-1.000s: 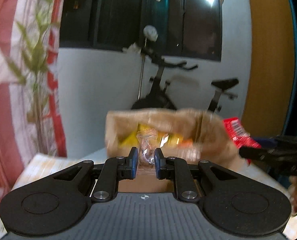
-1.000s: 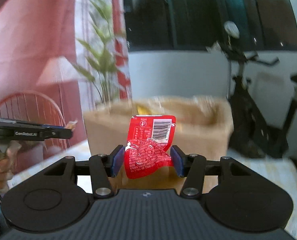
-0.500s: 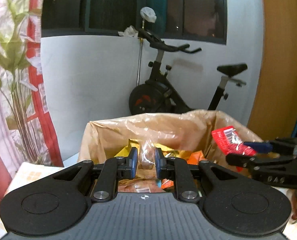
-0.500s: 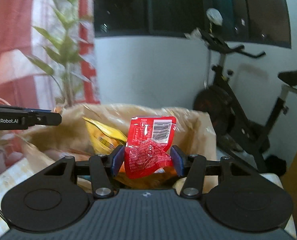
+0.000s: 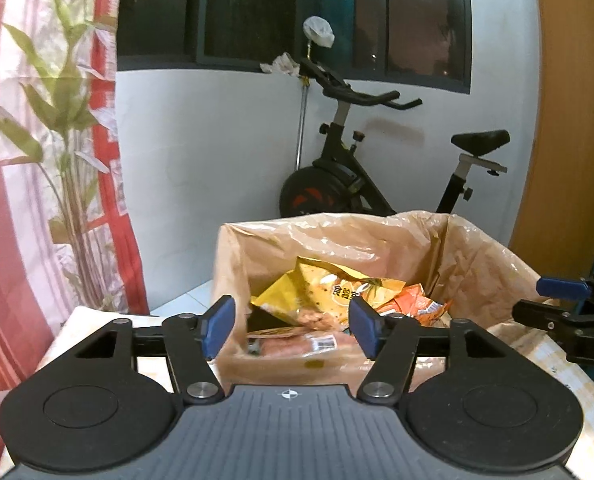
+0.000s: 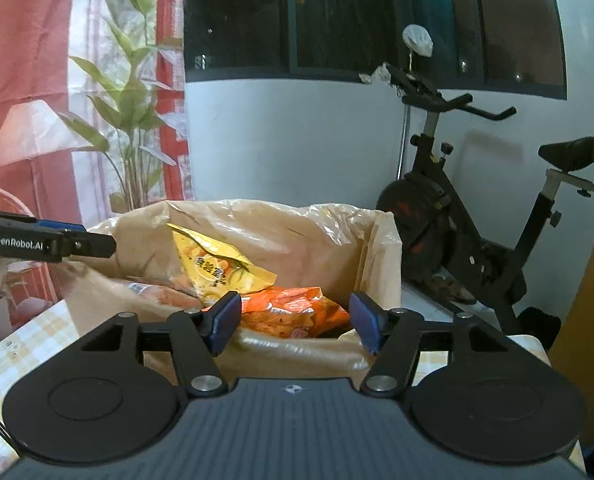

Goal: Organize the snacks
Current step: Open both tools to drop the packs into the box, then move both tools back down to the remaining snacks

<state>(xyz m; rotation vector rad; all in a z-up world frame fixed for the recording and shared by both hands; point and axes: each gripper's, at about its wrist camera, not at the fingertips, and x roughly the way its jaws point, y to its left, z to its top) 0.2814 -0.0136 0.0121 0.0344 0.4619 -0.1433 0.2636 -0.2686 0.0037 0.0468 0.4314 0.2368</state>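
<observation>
Left gripper [image 5: 291,326]: jaws apart, empty, at the box's near edge.
Right gripper [image 6: 295,322]: jaws apart, empty, likewise.
Lined box [image 5: 473,248]: on the table [image 6: 13,354]; holds yellow chip bag [image 5: 329,288], orange packet [image 6: 293,310], sausage pack [image 5: 293,344].
Progress: seemingly late; no loose snacks visible.

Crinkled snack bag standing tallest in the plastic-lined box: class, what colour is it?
Yellow: the crinkled snack bag shows best in the right wrist view.
</observation>
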